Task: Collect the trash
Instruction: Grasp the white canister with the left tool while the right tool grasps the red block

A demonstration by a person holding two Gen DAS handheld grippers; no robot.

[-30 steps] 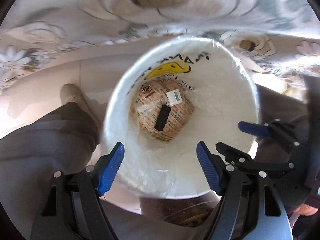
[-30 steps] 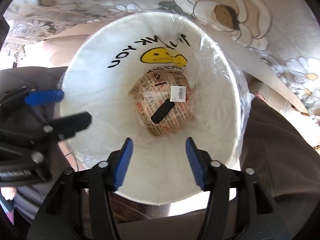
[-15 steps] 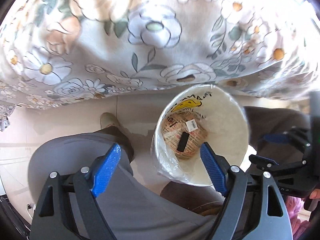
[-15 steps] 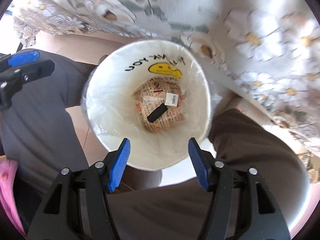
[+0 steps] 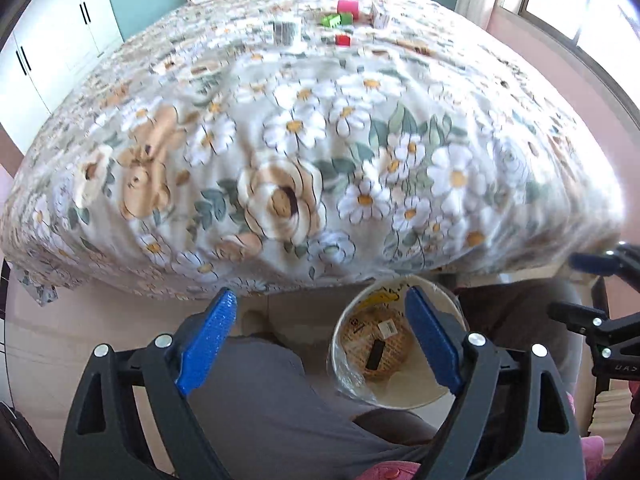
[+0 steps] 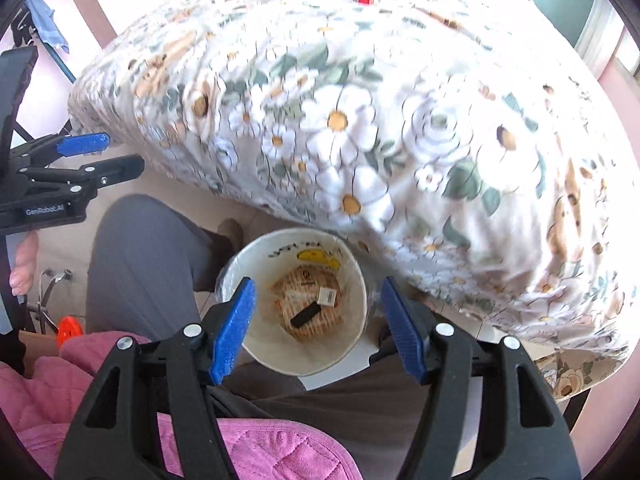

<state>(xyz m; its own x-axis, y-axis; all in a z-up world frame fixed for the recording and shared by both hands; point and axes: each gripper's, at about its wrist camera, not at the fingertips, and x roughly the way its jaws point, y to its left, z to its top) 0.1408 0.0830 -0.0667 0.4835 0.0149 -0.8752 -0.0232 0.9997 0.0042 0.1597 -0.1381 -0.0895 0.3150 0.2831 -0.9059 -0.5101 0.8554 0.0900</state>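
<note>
A white trash bin [image 5: 404, 390] with a clear liner stands on the floor at the foot of the bed, also in the right wrist view [image 6: 308, 360]. Inside lie a printed wrapper [image 5: 394, 346], a black piece [image 5: 375, 354] and a barcode tag [image 5: 387, 328]. On the far bed lie small trash items: a pink cylinder [image 5: 347, 5], green pieces [image 5: 335, 20], a red piece [image 5: 342, 40], a barcode paper [image 5: 286, 31]. My left gripper [image 5: 320, 340] and right gripper [image 6: 316, 326] are open and empty, high above the bin.
A floral bedspread [image 5: 304, 140] covers the large bed ahead. The person's grey-trousered legs [image 5: 256, 400] stand either side of the bin. White wardrobes [image 5: 40, 40] are at the left, a window [image 5: 580, 8] at the right.
Both grippers have risen away from the bin and tilted up. The bin now looks small and the bed top with its items has come into view.
</note>
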